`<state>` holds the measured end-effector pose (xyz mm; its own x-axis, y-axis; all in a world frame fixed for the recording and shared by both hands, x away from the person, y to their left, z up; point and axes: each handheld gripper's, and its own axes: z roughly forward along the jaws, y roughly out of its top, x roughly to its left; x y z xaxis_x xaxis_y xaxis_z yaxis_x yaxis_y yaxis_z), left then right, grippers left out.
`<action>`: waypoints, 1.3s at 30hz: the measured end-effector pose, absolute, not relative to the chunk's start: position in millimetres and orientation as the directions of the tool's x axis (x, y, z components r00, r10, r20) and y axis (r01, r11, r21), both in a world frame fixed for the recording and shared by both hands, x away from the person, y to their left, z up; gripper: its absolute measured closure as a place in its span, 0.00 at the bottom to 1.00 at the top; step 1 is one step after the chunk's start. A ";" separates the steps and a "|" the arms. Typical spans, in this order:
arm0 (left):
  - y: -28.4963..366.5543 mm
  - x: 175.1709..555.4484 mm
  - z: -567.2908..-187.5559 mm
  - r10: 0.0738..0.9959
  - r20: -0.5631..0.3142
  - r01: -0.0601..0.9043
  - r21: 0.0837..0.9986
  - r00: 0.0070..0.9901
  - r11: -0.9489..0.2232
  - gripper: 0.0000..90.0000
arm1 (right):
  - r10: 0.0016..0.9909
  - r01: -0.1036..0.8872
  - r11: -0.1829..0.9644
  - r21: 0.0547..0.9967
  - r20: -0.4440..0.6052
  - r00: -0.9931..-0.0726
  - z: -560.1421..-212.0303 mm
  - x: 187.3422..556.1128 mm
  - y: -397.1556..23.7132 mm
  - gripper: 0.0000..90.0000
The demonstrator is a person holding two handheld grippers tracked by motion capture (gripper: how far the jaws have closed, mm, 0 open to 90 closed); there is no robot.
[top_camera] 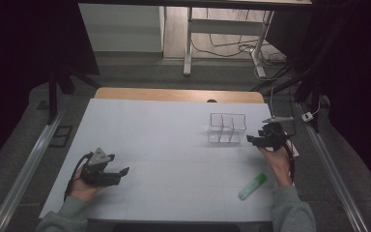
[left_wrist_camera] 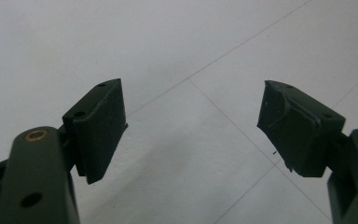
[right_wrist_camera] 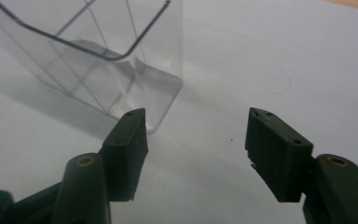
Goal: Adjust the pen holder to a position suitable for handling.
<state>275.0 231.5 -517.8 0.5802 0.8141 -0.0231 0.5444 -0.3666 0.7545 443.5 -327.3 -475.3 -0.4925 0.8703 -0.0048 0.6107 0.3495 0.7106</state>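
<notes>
Where the right gripper hovers at the right of the high view, a clear plastic organizer with thin dividers stands upright on the white desk just beside its spread jaws, nothing between them. A green glue stick lies lower right near the person's forearm, clear of the organizer. At lower left, the left gripper rests with jaws spread, holding nothing.
</notes>
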 end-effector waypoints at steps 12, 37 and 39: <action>231.9 275.0 -518.0 0.815 -0.022 0.545 0.754 0.579 -0.367 0.25 | 0.875 0.617 0.376 0.692 -0.047 -0.481 -480.5 460.8 -320.9 0.92; 231.0 275.5 -519.4 0.811 -0.019 0.545 0.749 0.584 -0.376 0.25 | 0.860 0.624 0.373 0.687 -0.004 -0.509 -493.1 471.6 -309.3 0.99; 231.0 275.6 -519.5 0.811 -0.019 0.546 0.749 0.585 -0.376 0.25 | 0.860 0.620 0.380 0.686 -0.016 -0.509 -493.7 471.7 -308.1 0.99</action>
<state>275.6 231.0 -519.5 0.5853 0.8106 -0.0195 0.5459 -0.3762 0.7486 471.7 -308.1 -493.7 -0.5093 0.8604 -0.0160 0.6202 0.3798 0.6863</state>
